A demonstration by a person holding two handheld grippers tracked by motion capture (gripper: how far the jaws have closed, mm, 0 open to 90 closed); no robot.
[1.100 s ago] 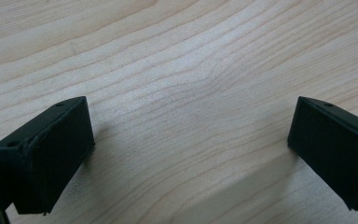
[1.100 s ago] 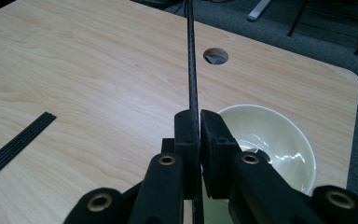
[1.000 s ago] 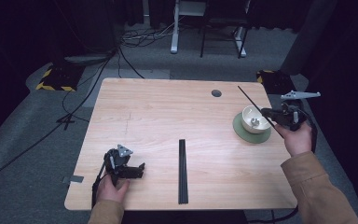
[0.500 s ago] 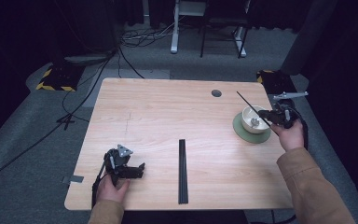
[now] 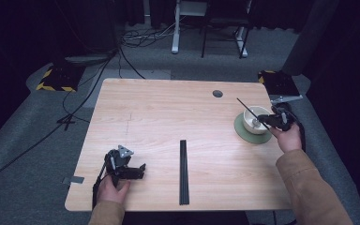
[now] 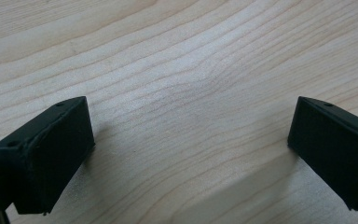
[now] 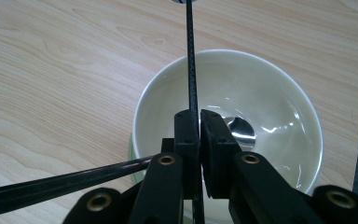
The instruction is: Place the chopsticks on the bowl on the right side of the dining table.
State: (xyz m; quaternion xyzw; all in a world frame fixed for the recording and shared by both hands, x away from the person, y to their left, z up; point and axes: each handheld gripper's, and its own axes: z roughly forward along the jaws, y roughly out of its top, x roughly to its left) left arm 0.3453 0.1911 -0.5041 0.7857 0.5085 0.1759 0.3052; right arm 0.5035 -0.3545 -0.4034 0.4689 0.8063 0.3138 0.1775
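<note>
The right gripper (image 7: 199, 122) clamps a thin black chopstick (image 7: 190, 60) above the white bowl (image 7: 279, 98); a loose pinch could let it swivel (skidding off the rim). The left gripper (image 6: 186, 154) rests open.

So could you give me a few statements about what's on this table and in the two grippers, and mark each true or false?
1. The right gripper is shut on a thin black stick. True.
2. The white bowl stands on a green plate. True.
3. The left gripper clamps a stick. False: its jaws stand open over bare table.
4. The black sticks at the table's middle lie inside the bowl. False: they lie on the wood, apart from it.
5. The bowl is full of rice. False: it is glossy and empty.
</note>
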